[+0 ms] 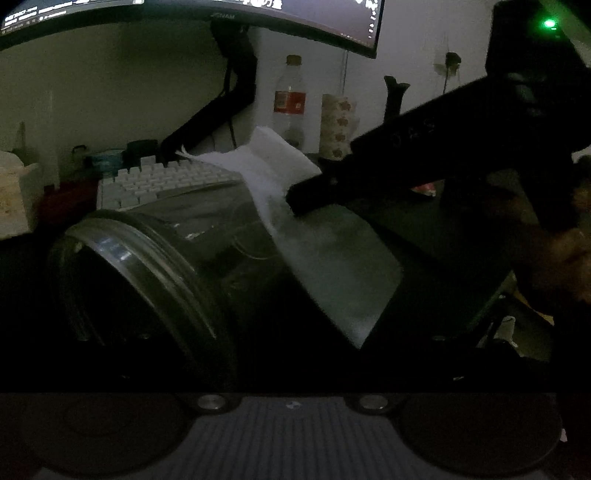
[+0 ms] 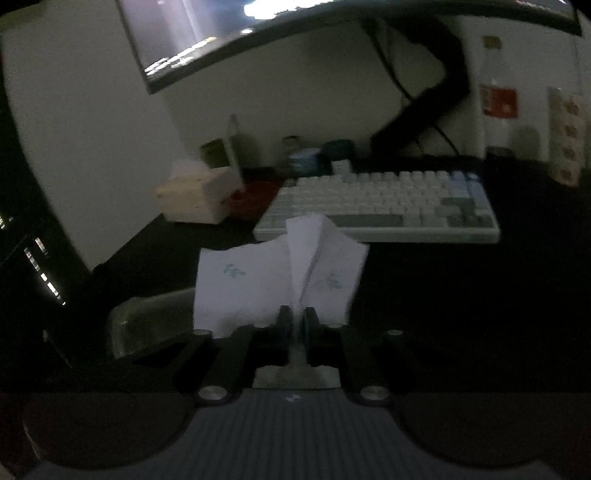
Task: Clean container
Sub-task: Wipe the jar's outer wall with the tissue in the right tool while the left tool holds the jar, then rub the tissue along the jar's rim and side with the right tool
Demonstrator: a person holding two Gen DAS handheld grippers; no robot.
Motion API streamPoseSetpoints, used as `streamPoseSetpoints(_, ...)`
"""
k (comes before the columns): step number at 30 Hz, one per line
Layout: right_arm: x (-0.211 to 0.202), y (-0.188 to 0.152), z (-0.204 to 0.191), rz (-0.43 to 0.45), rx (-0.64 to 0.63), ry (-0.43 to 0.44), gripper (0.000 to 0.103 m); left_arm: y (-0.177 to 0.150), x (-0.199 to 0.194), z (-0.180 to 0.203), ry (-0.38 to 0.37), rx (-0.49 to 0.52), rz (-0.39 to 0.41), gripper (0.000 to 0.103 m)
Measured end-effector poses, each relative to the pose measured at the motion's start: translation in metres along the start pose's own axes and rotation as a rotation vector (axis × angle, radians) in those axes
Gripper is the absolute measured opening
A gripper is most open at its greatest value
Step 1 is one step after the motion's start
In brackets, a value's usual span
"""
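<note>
Dim light over a black desk (image 1: 443,236) makes this hard to read from my end. Nearest the left camera, the left gripper (image 1: 291,354) is lost in shadow, so I cannot tell whether its jaws clamp anything. Just beyond it the clear plastic container (image 1: 166,258) lies tipped on its side, rim toward the near left and body running to the far right.

A white tissue (image 1: 280,173) drapes over its upper wall. The right gripper (image 1: 295,199) comes in from the right, its jaws clenched tight on the tissue's bunched end. I judge this to be a wipe of the outer wall.

To do it well, I'd keep the paper flat on the plastic and press lightly so the thin sheet doesn't tear. I'd stroke along the wall while the container is held steady.

Faint blue motifs are printed on the tissue, but no words. Farther off sit a white keyboard (image 2: 380,206) and a water bottle (image 1: 290,99), whose red label I can't read. The monitor (image 1: 221,11) bezel lettering and the text on its screen are too blurred to make out.
</note>
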State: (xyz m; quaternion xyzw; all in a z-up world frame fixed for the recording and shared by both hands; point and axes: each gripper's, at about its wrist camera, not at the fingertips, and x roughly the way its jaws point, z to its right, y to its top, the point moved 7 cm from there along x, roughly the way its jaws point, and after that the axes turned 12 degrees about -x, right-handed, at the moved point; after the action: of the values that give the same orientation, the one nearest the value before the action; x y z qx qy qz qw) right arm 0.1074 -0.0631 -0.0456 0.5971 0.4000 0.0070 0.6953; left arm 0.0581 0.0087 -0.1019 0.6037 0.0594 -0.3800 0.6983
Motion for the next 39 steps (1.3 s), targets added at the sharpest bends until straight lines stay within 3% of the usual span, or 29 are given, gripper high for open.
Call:
streamPoseSetpoints(6, -0.003, 0.003, -0.039, 0.074, -0.129, 0.135, 0.010, 0.001, 0.002, 0.000, -0.003, 0.003, 0.000, 0.103)
streamPoseSetpoints(14, 0.022, 0.019, -0.001, 0.094, -0.011, 0.002, 0.008, 0.000, -0.003, 0.002, -0.018, 0.015, 0.005, 0.103)
streamPoseSetpoints(16, 0.022, 0.022, -0.006, 0.089, -0.018, 0.046, 0.008, -0.001, -0.002, 0.002, -0.013, 0.022, 0.004, 0.103)
streamPoseSetpoints(20, 0.013, 0.021, -0.033, 0.106, -0.096, 0.212, 0.008, 0.000, 0.001, 0.002, -0.001, 0.019, 0.003, 0.103)
streamPoseSetpoints(27, 0.026, 0.027, -0.003, 0.082, -0.015, 0.018, 0.009, -0.003, -0.004, 0.006, -0.008, 0.033, -0.002, 0.103)
streamPoseSetpoints(31, 0.024, 0.027, -0.017, 0.087, -0.078, 0.026, 0.010, 0.001, -0.004, 0.004, -0.003, 0.012, -0.004, 0.103)
streamPoseSetpoints(36, 0.022, 0.024, -0.016, 0.093, -0.084, -0.033, 0.009, 0.008, -0.012, -0.004, 0.015, -0.051, 0.022, 0.103)
streamPoseSetpoints(39, 0.016, 0.019, 0.004, 0.104, -0.011, -0.116, 0.009, 0.014, -0.023, -0.009, 0.030, -0.062, 0.075, 0.085)
